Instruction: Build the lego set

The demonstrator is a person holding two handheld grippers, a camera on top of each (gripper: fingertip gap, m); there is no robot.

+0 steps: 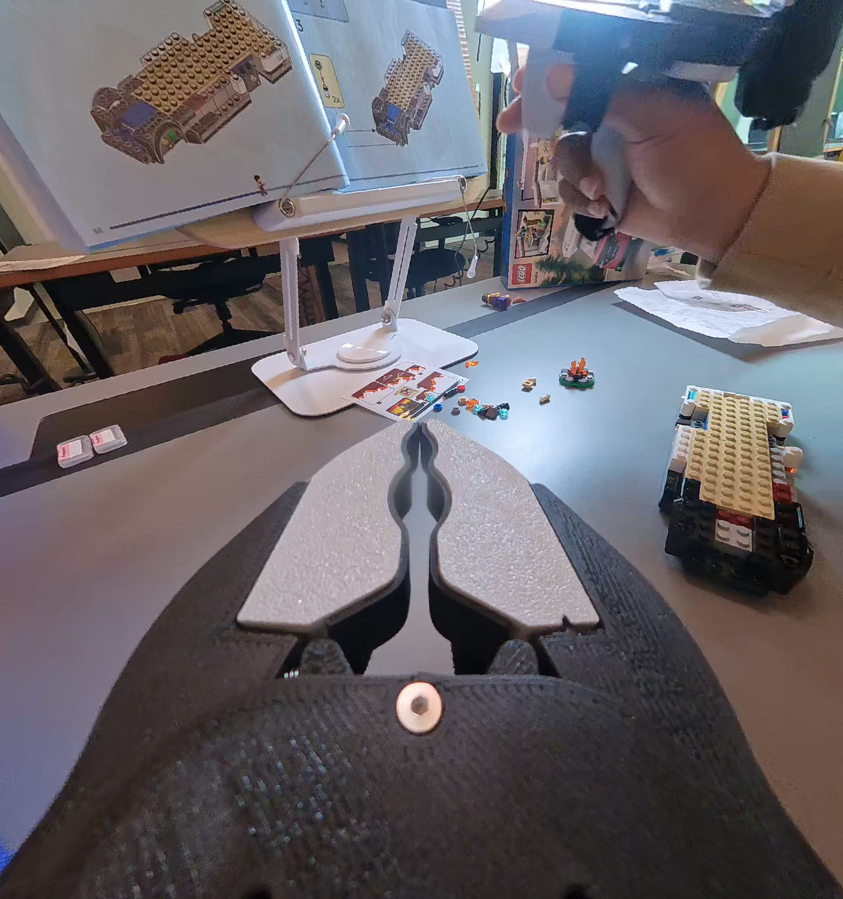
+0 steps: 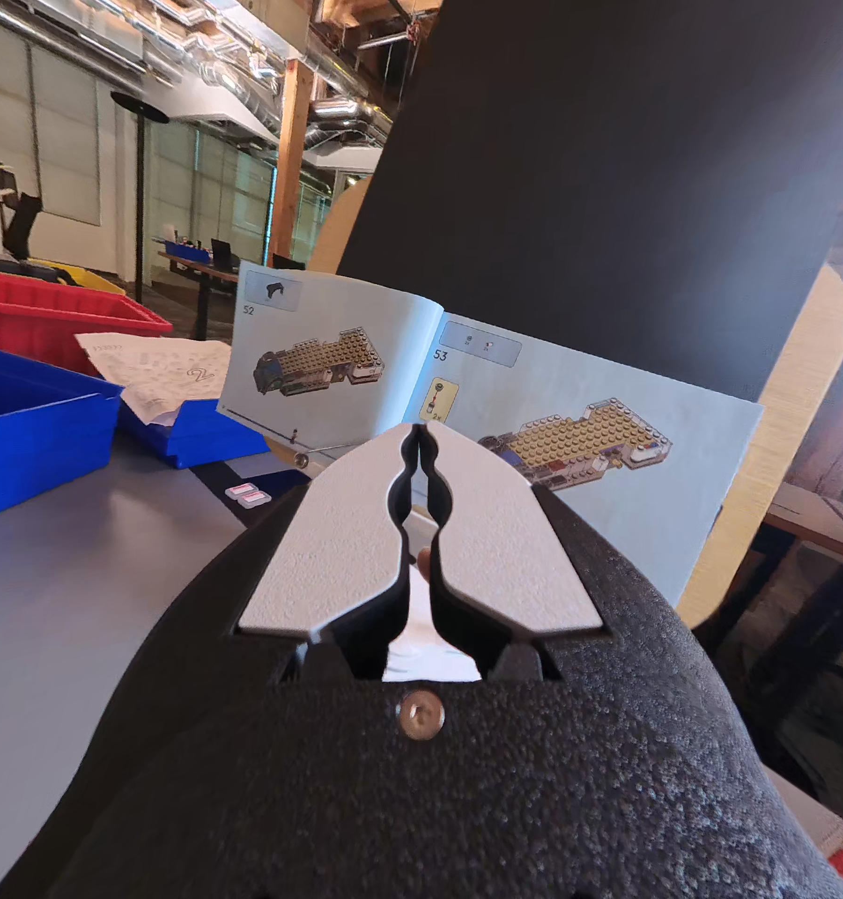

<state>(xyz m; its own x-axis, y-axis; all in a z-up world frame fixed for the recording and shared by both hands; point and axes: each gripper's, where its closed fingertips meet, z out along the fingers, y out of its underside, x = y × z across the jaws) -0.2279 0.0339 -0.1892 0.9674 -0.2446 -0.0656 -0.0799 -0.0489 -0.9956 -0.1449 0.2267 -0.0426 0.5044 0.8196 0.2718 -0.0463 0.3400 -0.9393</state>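
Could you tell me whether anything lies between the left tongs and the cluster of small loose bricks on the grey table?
Nothing visible does. The left tongs are shut and bare, above the table; the loose bricks lie just beyond the tips, to the right. The sticker sheet lies beside them, not across the way.

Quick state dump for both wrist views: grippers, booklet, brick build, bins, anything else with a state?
left gripper: shut, nothing between the fingertips, above the table
right gripper: shut, empty, raised in front of the booklet
instruction booklet: open, propped on the white stand
brick vehicle: partly built, resting on the table
campfire model: assembled, upright
loose small pieces: scattered
blue bin: open
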